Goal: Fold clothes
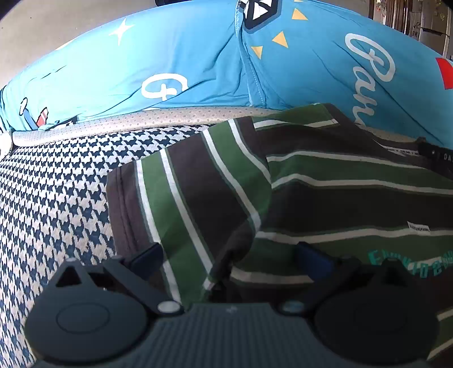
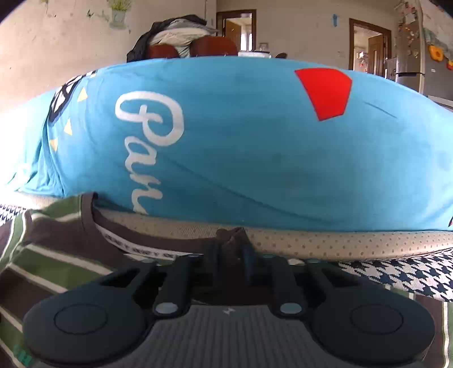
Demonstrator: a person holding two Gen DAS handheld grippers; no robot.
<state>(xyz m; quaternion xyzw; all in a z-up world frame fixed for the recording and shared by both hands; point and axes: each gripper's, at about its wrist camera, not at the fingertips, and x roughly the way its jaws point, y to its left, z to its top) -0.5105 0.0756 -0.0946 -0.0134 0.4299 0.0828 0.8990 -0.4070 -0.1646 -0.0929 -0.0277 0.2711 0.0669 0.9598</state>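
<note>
Striped green-and-brown shirt (image 1: 325, 181) lies on the houndstooth cushion (image 1: 56, 181); left gripper (image 1: 229, 254) spread wide over its folded sleeve, right gripper (image 2: 230, 256) pinching the collar by the cushion's piped edge, blue shirt (image 2: 226, 141) just beyond.

**A lived-in room behind the work surface**

Pale, scuffed walls (image 2: 297, 25) with two brown-framed doorways (image 2: 369, 48), daylight beyond them. A fridge (image 2: 407, 65) stands at right. Bedding is heaped on a reddish chair (image 2: 192, 46). Houndstooth cover (image 1: 56, 184) spreads below.

White "Pan" script on blue cloth (image 2: 226, 141)
</note>
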